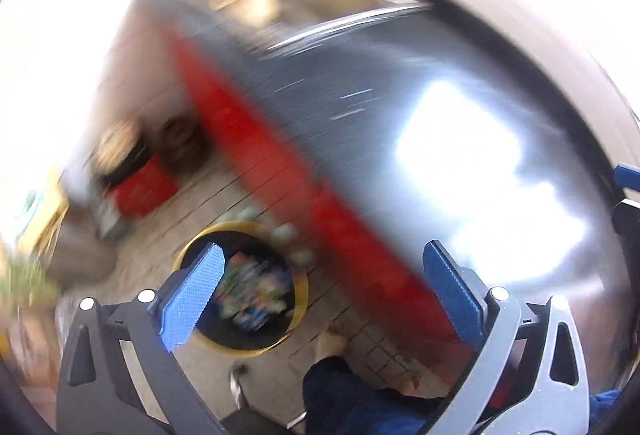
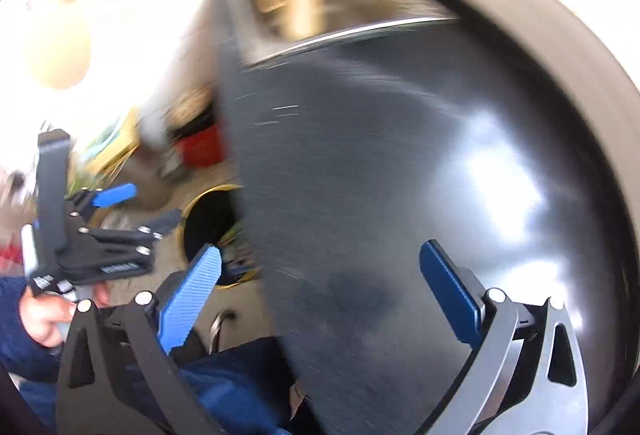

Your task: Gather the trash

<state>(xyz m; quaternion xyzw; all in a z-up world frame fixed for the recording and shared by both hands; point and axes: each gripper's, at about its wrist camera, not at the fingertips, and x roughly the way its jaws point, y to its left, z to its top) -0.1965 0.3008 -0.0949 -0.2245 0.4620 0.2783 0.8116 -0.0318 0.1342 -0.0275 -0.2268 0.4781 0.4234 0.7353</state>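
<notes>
Both views are smeared by motion. A round black bin with a yellow rim (image 1: 298,299) stands on the tiled floor beside the counter, filled with mixed colourful trash (image 1: 252,295). My left gripper (image 1: 322,283) hangs high above it, open, with nothing between its blue pads (image 1: 192,295). In the right wrist view the bin (image 2: 196,201) is half hidden by the counter edge. My right gripper (image 2: 320,291) is open and empty over the dark counter. The left gripper (image 2: 148,205) shows at the left, open, held by a hand (image 2: 44,319).
A dark glossy counter (image 1: 400,135) with a red front (image 1: 256,139) runs diagonally beside the bin. A red crate (image 1: 144,191) and round dark items sit on the floor further back. The person's foot (image 1: 330,343) and blue trouser leg (image 1: 352,395) stand near the bin.
</notes>
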